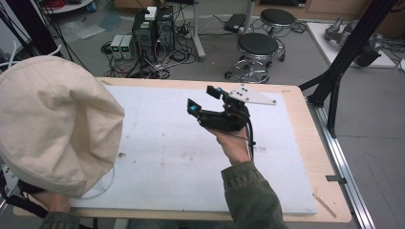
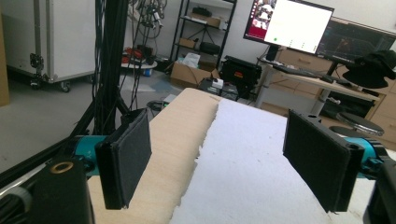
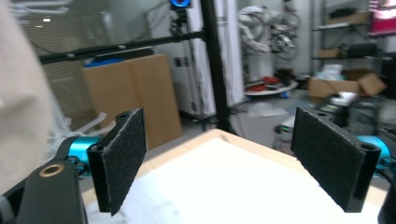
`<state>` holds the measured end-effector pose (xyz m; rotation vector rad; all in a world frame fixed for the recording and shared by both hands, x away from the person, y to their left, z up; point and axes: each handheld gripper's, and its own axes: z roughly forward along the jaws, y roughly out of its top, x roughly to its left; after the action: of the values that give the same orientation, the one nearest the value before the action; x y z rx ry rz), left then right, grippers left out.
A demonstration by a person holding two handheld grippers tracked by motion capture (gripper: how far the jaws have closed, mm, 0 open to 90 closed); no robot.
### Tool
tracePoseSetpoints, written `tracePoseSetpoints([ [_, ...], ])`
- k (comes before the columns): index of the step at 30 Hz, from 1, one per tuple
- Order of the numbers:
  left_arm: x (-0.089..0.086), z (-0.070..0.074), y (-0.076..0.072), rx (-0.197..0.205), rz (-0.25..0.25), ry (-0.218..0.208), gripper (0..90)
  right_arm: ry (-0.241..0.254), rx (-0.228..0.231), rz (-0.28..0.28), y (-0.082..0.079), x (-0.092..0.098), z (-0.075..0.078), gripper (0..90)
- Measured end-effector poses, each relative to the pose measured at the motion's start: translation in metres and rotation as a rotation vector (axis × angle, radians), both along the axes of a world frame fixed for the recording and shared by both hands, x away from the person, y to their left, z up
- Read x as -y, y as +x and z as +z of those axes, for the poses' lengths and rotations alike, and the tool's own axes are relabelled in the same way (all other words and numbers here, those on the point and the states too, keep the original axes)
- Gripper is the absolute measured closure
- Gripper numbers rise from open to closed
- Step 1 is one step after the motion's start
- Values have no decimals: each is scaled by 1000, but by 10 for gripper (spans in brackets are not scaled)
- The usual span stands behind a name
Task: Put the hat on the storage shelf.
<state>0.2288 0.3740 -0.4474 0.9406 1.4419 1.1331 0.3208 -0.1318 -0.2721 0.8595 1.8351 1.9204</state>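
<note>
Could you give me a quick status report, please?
Right gripper open, empty, above the white board. Left gripper open, empty. Cream cloth bag sits at the board's left edge.

Even indoor light, soft shadows; right gripper view slightly motion-blurred.

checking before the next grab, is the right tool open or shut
Open. In the right gripper view the right tool has its two black padded jaws standing wide apart, with nothing between them but the white table mat.

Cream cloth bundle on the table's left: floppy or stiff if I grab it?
Probably floppy: the cream cloth bundle shows soft folds and a slumped, rounded shape. Likely light for its bulk. Its woven fabric shouldn't slip much.
</note>
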Motion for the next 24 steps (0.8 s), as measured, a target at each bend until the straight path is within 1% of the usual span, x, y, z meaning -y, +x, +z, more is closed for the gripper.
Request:
tracePoseSetpoints([
  [1, 0, 0, 0, 1, 0, 1, 237, 5, -14, -14, 0, 6, -5, 159],
  [3, 0, 0, 0, 1, 0, 1, 237, 7, -40, -63, -2, 18, -14, 143],
  [5, 0, 0, 0, 0, 1, 1, 236, -23, -40, -114, -5, 28, -22, 119],
  [7, 0, 0, 0, 0, 1, 1, 237, -38, -37, -153, -10, 37, -28, 119],
  [9, 1, 0, 0, 0, 0, 1, 237, -37, -48, -171, -13, 46, -34, 118],
  [10, 1, 0, -1, -1, 0, 2, 236, -42, -46, -187, -14, 50, -36, 117],
  [14, 1, 0, -2, -2, 3, 2, 236, -40, -61, -219, -19, 66, -46, 117],
  [15, 1, 0, -2, -1, 3, 2, 236, -54, -62, -227, -20, 70, -49, 116],
  [17, 1, 0, -2, -1, 1, 2, 236, -102, -77, -244, -21, 75, -51, 111],
  [18, 1, 0, -2, -2, 2, 2, 236, -114, -71, -249, -23, 78, -51, 111],
  [20, 1, 0, -2, -2, 2, 1, 236, -110, -60, -260, -27, 81, -50, 112],
  [22, 1, 0, -2, -2, 4, 1, 236, -100, -58, -255, -29, 84, -49, 111],
  [24, 1, 0, -3, -1, 6, 0, 237, -110, -61, -258, -32, 85, -49, 112],
])
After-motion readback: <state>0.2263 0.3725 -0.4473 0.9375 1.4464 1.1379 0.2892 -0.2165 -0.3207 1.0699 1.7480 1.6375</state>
